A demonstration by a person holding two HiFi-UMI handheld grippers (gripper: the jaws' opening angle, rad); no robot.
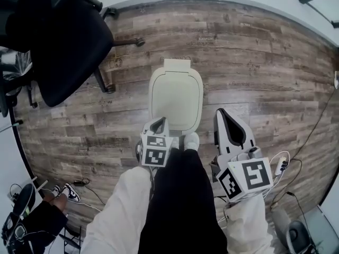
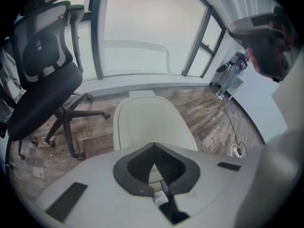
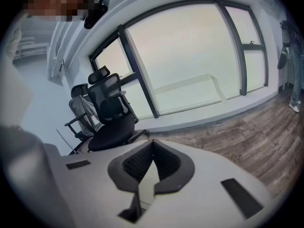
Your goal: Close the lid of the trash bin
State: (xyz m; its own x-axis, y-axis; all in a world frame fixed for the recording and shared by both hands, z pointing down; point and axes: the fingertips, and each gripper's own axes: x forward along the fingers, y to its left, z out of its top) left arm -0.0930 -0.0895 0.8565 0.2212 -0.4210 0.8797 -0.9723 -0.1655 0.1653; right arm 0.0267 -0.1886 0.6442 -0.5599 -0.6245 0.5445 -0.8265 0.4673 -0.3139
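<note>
The trash bin stands on the wood floor with its cream lid lying flat over the top; a hinge tab shows at its far side. In the left gripper view the bin sits just beyond the jaws. My left gripper hovers over the bin's near edge, shut with nothing in it; its tips meet in the left gripper view. My right gripper hangs to the right of the bin, also shut and empty, and points toward the windows. A white shoe touches the bin's front.
A black office chair stands left of the bin, its wheeled base close by. A power strip with cables lies on the floor at the right. Sneakers sit at the lower left. A window wall runs behind.
</note>
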